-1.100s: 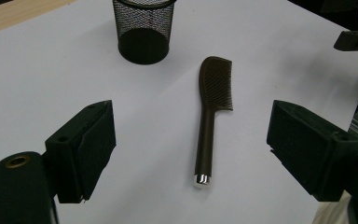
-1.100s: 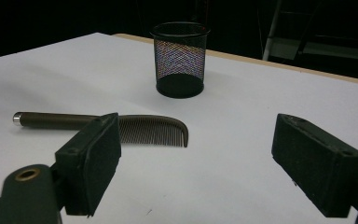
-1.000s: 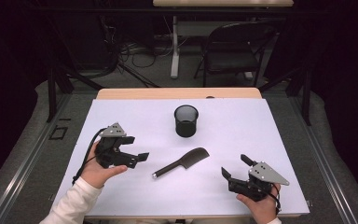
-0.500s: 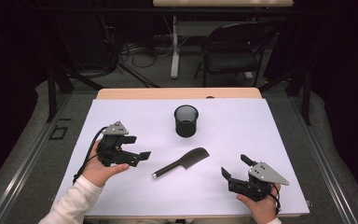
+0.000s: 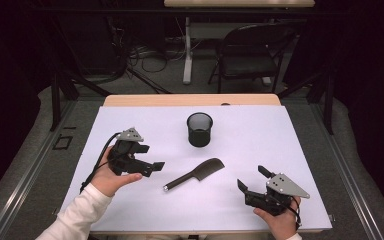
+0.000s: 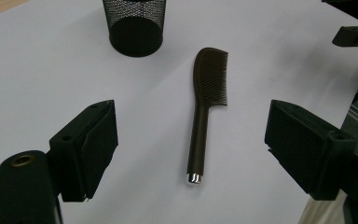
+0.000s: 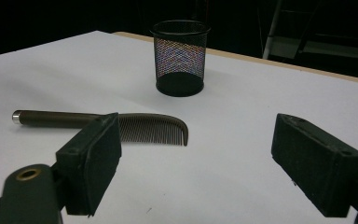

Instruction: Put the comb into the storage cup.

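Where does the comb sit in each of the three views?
High view: the comb lies mid-table, below the mesh cup.
Left gripper view: comb in the centre, handle toward the camera, cup upper left.
Right gripper view: comb left of centre, lying sideways, cup behind.
Shared landmark: the mesh cup.
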The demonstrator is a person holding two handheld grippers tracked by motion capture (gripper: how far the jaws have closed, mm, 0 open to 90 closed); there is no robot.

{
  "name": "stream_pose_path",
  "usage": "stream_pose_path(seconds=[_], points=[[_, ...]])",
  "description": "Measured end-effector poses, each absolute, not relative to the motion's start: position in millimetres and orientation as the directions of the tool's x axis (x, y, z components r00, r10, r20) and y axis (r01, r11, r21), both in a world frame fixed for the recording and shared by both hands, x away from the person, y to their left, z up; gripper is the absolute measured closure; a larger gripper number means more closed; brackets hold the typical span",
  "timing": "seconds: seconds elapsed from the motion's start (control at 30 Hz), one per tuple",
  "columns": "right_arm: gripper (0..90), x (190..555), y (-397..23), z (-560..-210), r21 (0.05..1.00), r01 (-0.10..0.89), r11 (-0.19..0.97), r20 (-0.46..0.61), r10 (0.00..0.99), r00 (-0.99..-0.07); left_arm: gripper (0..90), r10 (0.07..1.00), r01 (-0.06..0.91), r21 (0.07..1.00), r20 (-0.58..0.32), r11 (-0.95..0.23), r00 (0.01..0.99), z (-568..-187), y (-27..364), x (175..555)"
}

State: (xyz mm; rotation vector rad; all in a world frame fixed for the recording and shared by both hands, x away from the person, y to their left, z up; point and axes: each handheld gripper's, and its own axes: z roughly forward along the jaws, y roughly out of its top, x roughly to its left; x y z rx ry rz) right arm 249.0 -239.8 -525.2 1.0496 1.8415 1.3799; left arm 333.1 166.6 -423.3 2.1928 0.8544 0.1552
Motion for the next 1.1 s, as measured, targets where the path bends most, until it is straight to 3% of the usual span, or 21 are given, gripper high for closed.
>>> stream_pose_path(seconds=[0.43, 0.77, 1.1], points=[[15.9, 249.2, -239.2, -525.6, 0.96, 0.241, 0.144, -0.003, 0.862, -0.506, 21.3, 0.61, 0.529, 0.66, -0.132, -0.534, 0.781, -421.5, 156.0, 339.8], [16.0, 249.2, -239.3, -525.7, 0.959, 0.245, 0.145, -0.001, 0.862, -0.507, 32.1, 0.588, 0.508, 0.64, -0.107, -0.577, 0.802, -422.0, 145.4, 341.2], [16.0, 249.5, -239.2, -525.9, 0.959, 0.243, 0.145, -0.002, 0.862, -0.507, 34.0, 0.595, 0.509, 0.627, -0.09, -0.589, 0.799, -425.7, 139.9, 346.4]])
